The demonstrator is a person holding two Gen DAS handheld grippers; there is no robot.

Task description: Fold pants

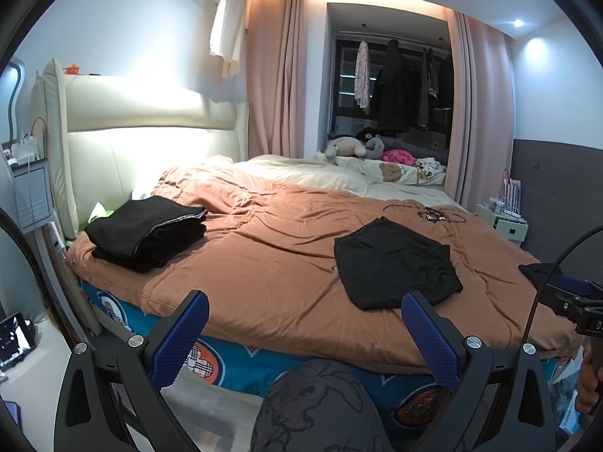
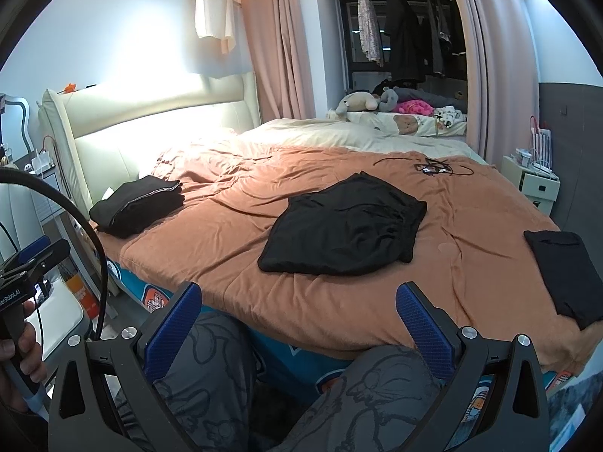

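Black pants (image 1: 395,263) lie folded flat on the orange blanket (image 1: 264,256) in the middle of the bed; they also show in the right wrist view (image 2: 343,233). My left gripper (image 1: 303,310) is open and empty, held off the bed's near edge, short of the pants. My right gripper (image 2: 299,303) is open and empty, also off the near edge in front of the pants. A stack of folded black clothes (image 1: 147,229) sits at the bed's left by the headboard, also in the right wrist view (image 2: 137,205). Another black garment (image 2: 569,275) lies at the bed's right edge.
A tangle of black cables (image 2: 433,165) lies on the blanket beyond the pants. The person's knees in grey patterned trousers (image 2: 211,376) are just below the grippers. A white nightstand (image 2: 535,184) stands at the right, a cream headboard (image 1: 143,143) at the left.
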